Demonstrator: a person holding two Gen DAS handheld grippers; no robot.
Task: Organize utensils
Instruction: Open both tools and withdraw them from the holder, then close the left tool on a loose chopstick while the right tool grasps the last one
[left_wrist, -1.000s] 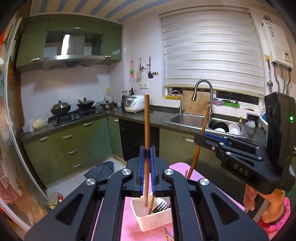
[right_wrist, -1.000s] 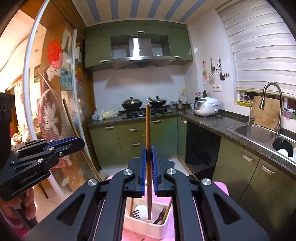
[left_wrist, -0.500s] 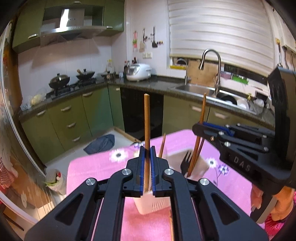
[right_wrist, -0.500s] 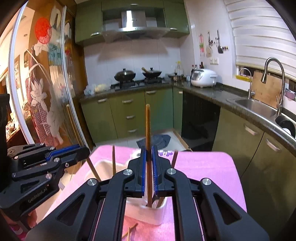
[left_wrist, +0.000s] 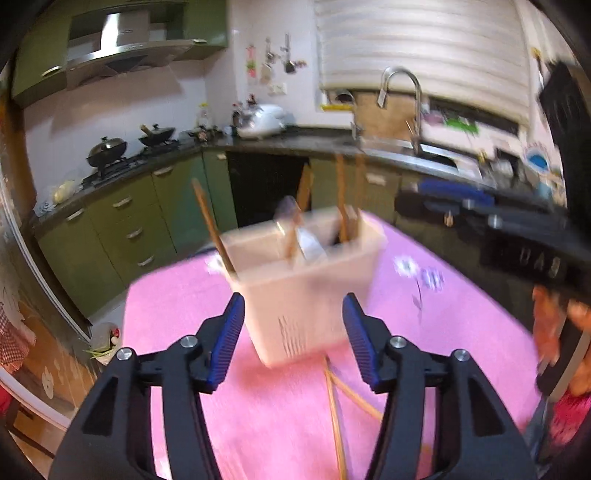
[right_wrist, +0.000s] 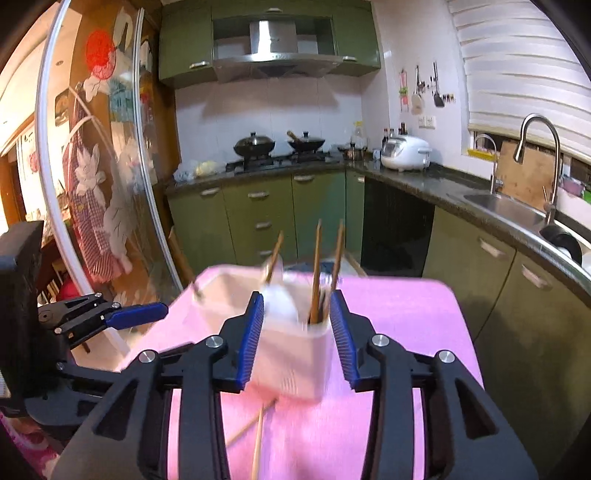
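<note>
- A white plastic utensil caddy (left_wrist: 306, 280) with slotted walls stands on a pink flower-print tablecloth (left_wrist: 258, 424), seen blurred from the left wrist camera and a little sharper from the right one (right_wrist: 291, 354)
- Brown wooden chopsticks (right_wrist: 316, 273) stand upright in the caddy's right-hand compartment, two close together; another chopstick (right_wrist: 274, 256) leans out of a middle section, and one more (left_wrist: 212, 229) leans against the far-left corner
- Something pale and rounded sits in the middle compartment, too smeared to name
- Two loose wooden chopsticks (left_wrist: 338, 413) lie crossed on the cloth just in front of the caddy, also visible from the right side (right_wrist: 256, 432)
- The left gripper (left_wrist: 293, 336), black with blue ribbed pads, has its fingers spread wide apart with nothing between them; the caddy sits just ahead of the gap
- The right gripper (right_wrist: 297, 338) is likewise spread wide and holds nothing, its blue pads either side of the caddy's near wall; whether they touch it I cannot tell
- Each gripper shows up at the edge of the other's view, the person's hand (left_wrist: 554, 325) wrapped round the right one
- Behind the table run green kitchen cabinets (right_wrist: 258, 214), a hob with two dark lidded woks (right_wrist: 255, 144), a white rice cooker (right_wrist: 406, 152) and a steel sink with a tall curved tap (right_wrist: 539, 155)
</note>
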